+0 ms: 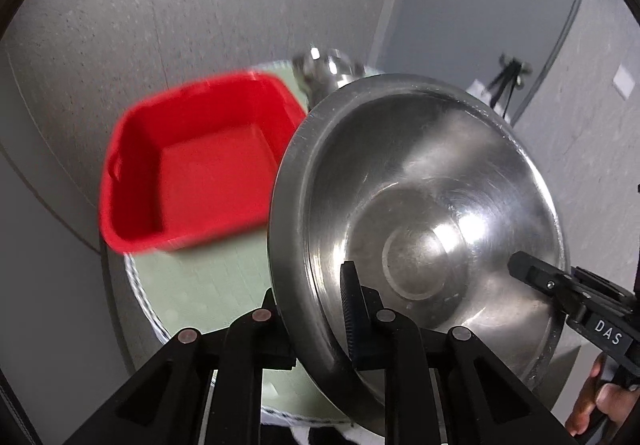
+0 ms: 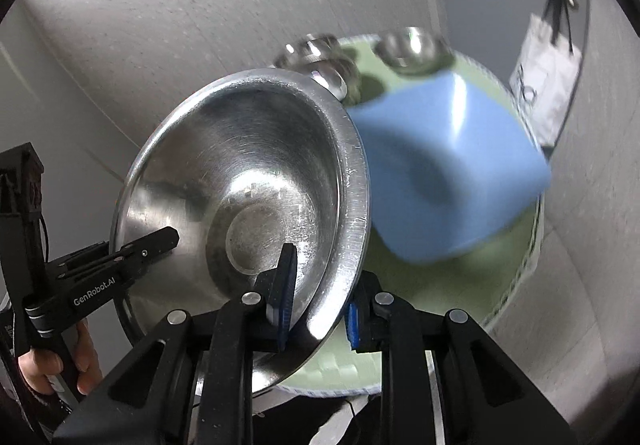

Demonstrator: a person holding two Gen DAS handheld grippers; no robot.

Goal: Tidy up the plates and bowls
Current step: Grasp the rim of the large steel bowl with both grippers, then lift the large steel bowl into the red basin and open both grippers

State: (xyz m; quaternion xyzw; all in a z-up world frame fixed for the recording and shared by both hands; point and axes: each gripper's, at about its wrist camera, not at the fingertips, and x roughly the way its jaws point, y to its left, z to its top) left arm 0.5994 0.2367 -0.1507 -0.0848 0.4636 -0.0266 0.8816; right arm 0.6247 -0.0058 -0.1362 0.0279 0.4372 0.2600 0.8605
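A large steel bowl [image 1: 420, 185] hangs tilted above the table, gripped at two spots on its rim. In the left wrist view my left gripper [image 1: 316, 321] is shut on the bowl's near rim, one finger inside and one outside. My right gripper [image 1: 532, 271] reaches in from the right, over the rim. In the right wrist view the bowl [image 2: 248, 173] fills the left half. The right gripper [image 2: 320, 301] is shut on its lower rim, blue pads on both sides. The left gripper [image 2: 160, 241] grips the rim at the left, with a hand below it.
A red square tub [image 1: 192, 173] stands on the pale green round table [image 1: 200, 277], left of the bowl. A blue tub [image 2: 448, 173] stands to the bowl's right. Small steel bowls [image 2: 412, 49] sit at the table's far edge. Grey walls and a white bag [image 2: 548, 85] lie beyond.
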